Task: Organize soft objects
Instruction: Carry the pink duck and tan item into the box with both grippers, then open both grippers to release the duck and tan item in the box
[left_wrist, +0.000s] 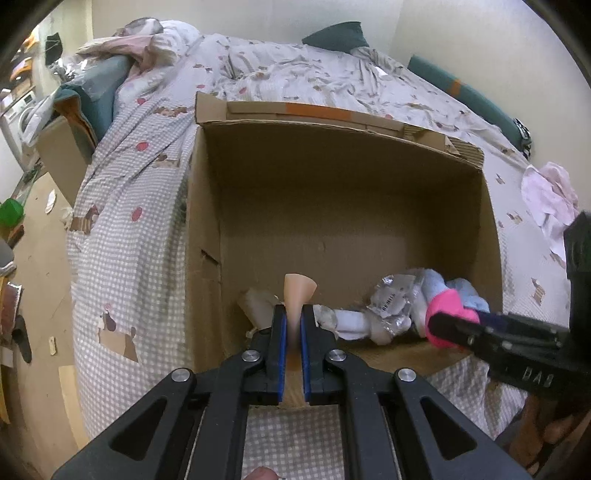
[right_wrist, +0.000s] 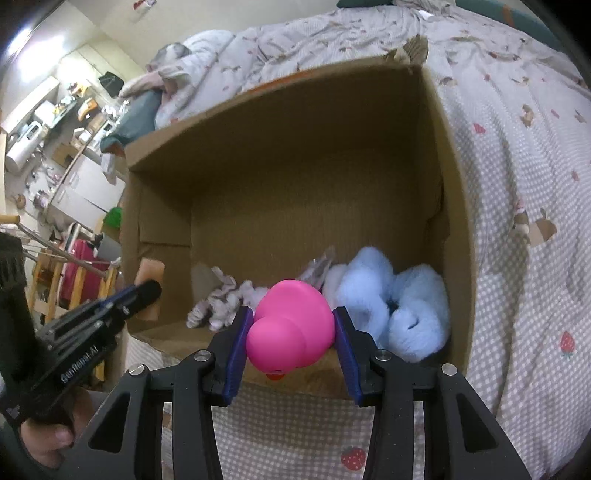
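Observation:
A big open cardboard box (left_wrist: 347, 192) stands on the bed; it also shows in the right wrist view (right_wrist: 280, 155). My left gripper (left_wrist: 293, 314) is shut on a thin beige soft piece (left_wrist: 298, 290) at the box's near left rim. My right gripper (right_wrist: 291, 325) is shut on a pink rubber duck (right_wrist: 291, 328) over the near rim; the duck also shows in the left wrist view (left_wrist: 448, 314). Inside the box lie fluffy light-blue slippers (right_wrist: 391, 306), a crumpled pale cloth (right_wrist: 221, 302) and a clear plastic packet (left_wrist: 393, 299).
The bed has a checked quilt (left_wrist: 129, 221) with strawberry prints. Pink-white clothes (left_wrist: 550, 199) lie on it to the right. Dark green pillows (left_wrist: 336, 37) sit at the wall. A second cardboard box (left_wrist: 62, 155) and floor clutter are to the left.

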